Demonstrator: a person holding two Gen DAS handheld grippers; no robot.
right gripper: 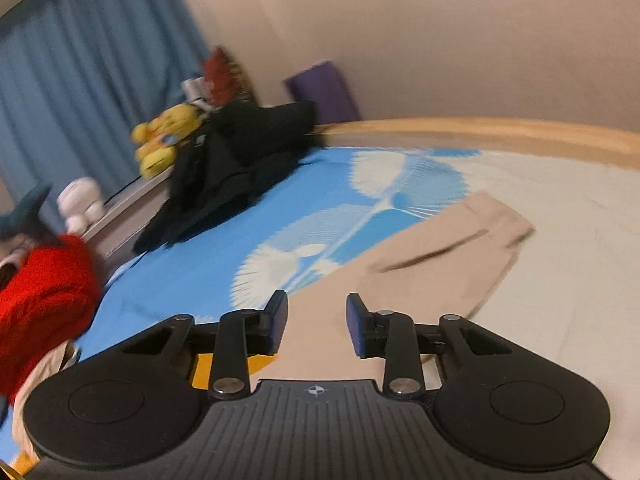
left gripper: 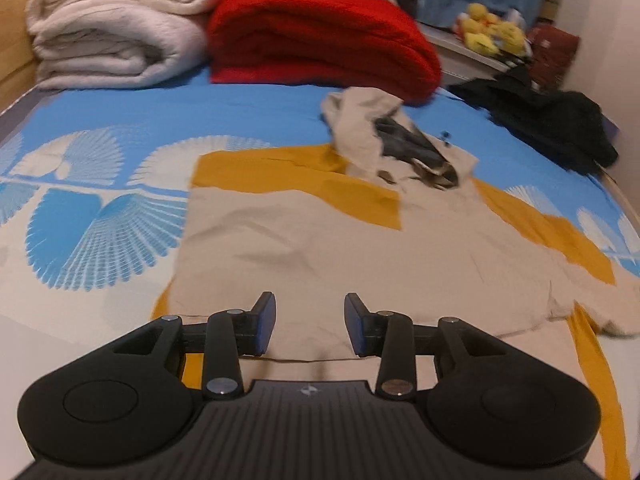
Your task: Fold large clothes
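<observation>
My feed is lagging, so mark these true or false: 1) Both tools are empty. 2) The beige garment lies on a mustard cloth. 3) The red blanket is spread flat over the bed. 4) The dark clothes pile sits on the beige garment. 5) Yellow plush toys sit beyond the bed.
1) True: left tool and right tool stand open, nothing between them.
2) True: beige garment over mustard cloth.
3) False: red blanket is folded in a stack.
4) False: dark clothes pile lies apart, near the bed's edge.
5) True: yellow plush toys.
</observation>
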